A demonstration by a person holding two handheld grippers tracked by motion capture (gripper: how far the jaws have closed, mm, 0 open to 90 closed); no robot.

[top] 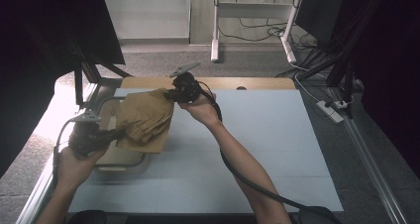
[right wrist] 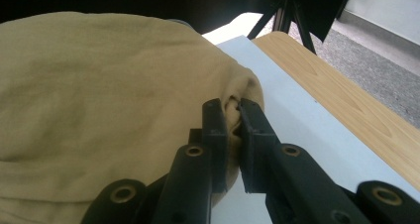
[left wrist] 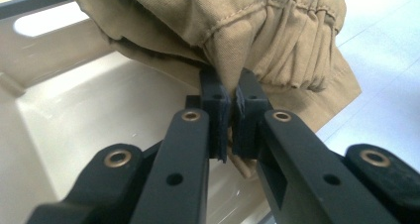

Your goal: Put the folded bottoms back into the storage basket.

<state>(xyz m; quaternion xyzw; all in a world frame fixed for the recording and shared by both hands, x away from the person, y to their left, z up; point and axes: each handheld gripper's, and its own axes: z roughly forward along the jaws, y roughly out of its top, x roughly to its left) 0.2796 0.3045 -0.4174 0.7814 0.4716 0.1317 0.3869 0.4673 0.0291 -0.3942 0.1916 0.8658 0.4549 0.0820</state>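
Note:
A tan folded garment (top: 144, 119) with an elastic cuff (left wrist: 292, 45) hangs between both grippers over the table's left side. My left gripper (top: 118, 133) is shut on its near edge, and the left gripper view shows cloth pinched between the pads (left wrist: 233, 110). At the far edge my right gripper (top: 171, 96) is shut on a fold of the same garment (right wrist: 99, 115), with the fabric squeezed between its jaws (right wrist: 236, 122). The garment's lower part hangs above a beige tray (top: 119, 159).
The beige tray (left wrist: 74, 125) sits at the table's left edge under the garment. A pale blue mat (top: 262, 135) covers the table, with a wooden strip (right wrist: 346, 100) along its far side. Dark stands (top: 81, 80) rise at the far left, and cables (top: 307, 50) lie on the floor beyond.

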